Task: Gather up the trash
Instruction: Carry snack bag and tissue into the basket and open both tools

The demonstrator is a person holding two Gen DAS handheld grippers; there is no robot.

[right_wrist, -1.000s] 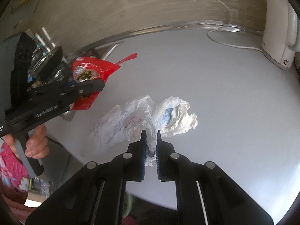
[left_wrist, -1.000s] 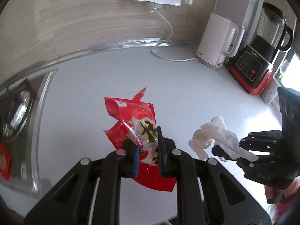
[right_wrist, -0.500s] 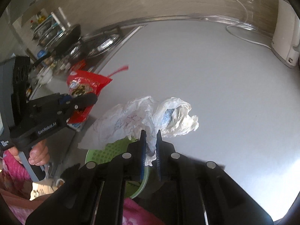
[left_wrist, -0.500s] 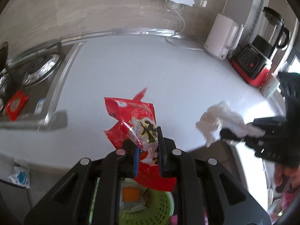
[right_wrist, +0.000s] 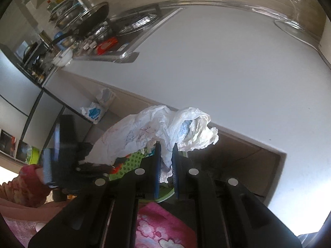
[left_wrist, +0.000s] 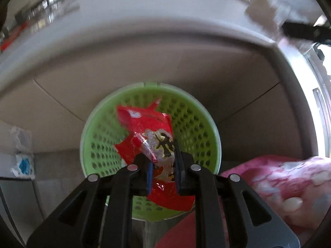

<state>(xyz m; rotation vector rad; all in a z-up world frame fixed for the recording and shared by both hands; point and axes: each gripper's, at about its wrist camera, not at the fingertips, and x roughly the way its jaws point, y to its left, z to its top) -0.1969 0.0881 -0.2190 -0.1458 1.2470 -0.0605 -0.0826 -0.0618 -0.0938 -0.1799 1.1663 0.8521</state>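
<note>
My left gripper [left_wrist: 163, 161] is shut on a red snack wrapper [left_wrist: 149, 128] and holds it right over the mouth of a green perforated trash basket [left_wrist: 198, 124] below the counter edge. My right gripper [right_wrist: 165, 163] is shut on a crumpled white plastic bag [right_wrist: 161, 132] and holds it in the air past the counter's front edge. The green basket [right_wrist: 132, 161] shows only partly under the bag in the right wrist view. The left gripper [right_wrist: 62, 155] appears there at the lower left, blurred.
The white counter [right_wrist: 227, 62] runs behind, with a stove and pans [right_wrist: 86, 26] at its far left. Beige cabinet fronts [left_wrist: 82, 86] stand behind the basket. A white packet with blue print [right_wrist: 94, 111] hangs on the cabinet. Pink patterned clothing [left_wrist: 279, 181] is at the lower right.
Both grippers have moved off the counter and down past its front edge with their trash. The left one now points down into the green basket.
</note>
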